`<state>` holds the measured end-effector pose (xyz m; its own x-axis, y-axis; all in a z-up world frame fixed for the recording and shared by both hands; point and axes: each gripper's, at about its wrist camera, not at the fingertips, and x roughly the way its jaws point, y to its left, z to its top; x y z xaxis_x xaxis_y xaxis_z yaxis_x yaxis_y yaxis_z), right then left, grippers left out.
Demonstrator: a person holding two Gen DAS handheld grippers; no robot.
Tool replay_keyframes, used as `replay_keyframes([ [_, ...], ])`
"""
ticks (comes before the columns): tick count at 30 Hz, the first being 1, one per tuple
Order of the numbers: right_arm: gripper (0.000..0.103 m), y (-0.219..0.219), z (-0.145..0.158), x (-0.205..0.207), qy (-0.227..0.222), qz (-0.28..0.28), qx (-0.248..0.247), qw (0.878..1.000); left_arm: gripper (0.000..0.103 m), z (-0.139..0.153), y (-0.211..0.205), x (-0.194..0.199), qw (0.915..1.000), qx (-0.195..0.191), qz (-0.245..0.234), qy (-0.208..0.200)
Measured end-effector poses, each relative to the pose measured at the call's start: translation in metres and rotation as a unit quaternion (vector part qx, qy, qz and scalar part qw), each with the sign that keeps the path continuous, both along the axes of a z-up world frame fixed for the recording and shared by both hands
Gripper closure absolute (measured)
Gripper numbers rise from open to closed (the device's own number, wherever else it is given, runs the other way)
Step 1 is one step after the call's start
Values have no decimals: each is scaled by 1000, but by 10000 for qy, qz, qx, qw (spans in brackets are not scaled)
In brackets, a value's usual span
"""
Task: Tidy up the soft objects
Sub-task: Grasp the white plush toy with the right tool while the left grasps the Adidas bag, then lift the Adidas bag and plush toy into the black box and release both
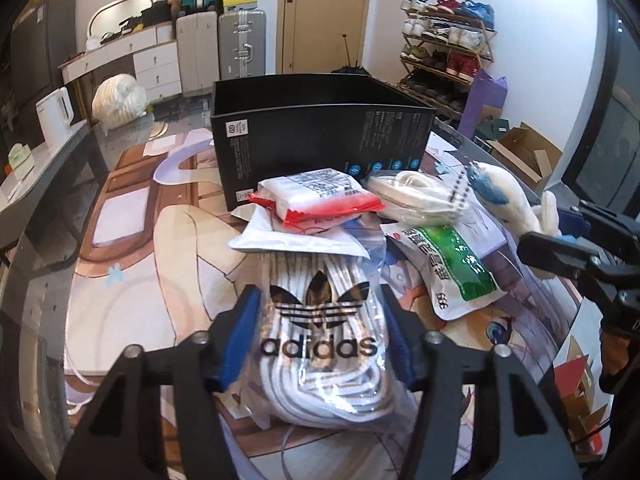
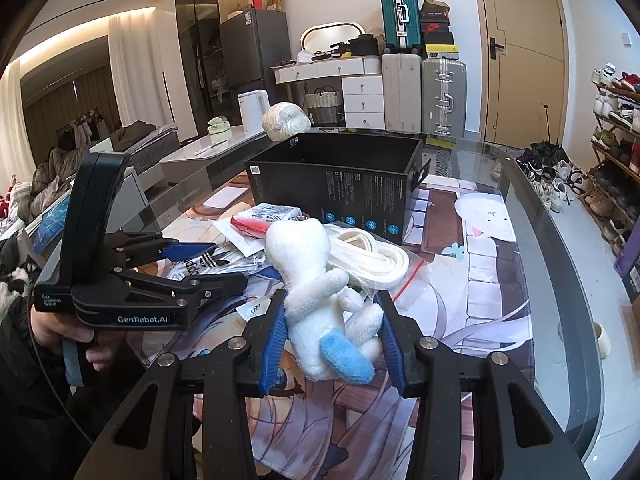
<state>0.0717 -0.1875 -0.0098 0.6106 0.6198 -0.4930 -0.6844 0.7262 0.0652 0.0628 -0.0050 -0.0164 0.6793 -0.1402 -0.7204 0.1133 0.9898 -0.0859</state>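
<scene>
While its blue pads press both sides of a clear bag of white laces printed with a black logo (image 1: 320, 320), the left gripper (image 1: 320, 316) is clamped on that bag, which lies on the desk (image 1: 132, 216) near its front edge. Whether the bag is lifted cannot be told. Beyond it, toward the middle of the desk, a white packet with a red edge (image 1: 320, 196) sits on a flat white envelope (image 1: 296, 240), and beside them lie a clear bag of coiled white cord (image 1: 412, 196) and a green-and-white pouch (image 1: 456, 268).

The right gripper (image 2: 334, 340) is closed on a white plush toy with blue patches (image 2: 320, 300), its pads squeezing the toy's body above the printed mat. A hand (image 2: 60, 336) grips the handle of the left tool at the left side of this view.

Farther back stands an open black box (image 1: 320, 136), upright on the desk, lid off; what can be seen of its inside is dark, and no contents can be made out.
</scene>
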Motion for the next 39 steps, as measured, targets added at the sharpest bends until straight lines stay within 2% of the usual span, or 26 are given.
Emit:
replay_keyframes([
  [3, 60, 1, 0, -1, -9, 18, -3, 10000, 60, 2, 1, -3, 10000, -22, -49, -39],
  [6, 60, 2, 0, -2, -35, 21, 9, 10000, 62, 5, 2, -7, 9999, -110, -106, -79],
  [24, 60, 8, 13, -9, -261, 43, 66, 9996, 63, 42, 21, -57, 9971, -401, 180, -624],
  [32, 60, 18, 22, -12, -297, 24, 29, 9996, 63, 54, 28, -55, 9957, -368, 316, -787],
  [39, 60, 21, 33, 2, -233, -143, 77, 9996, 63, 64, 30, -34, 9945, -397, 376, -895],
])
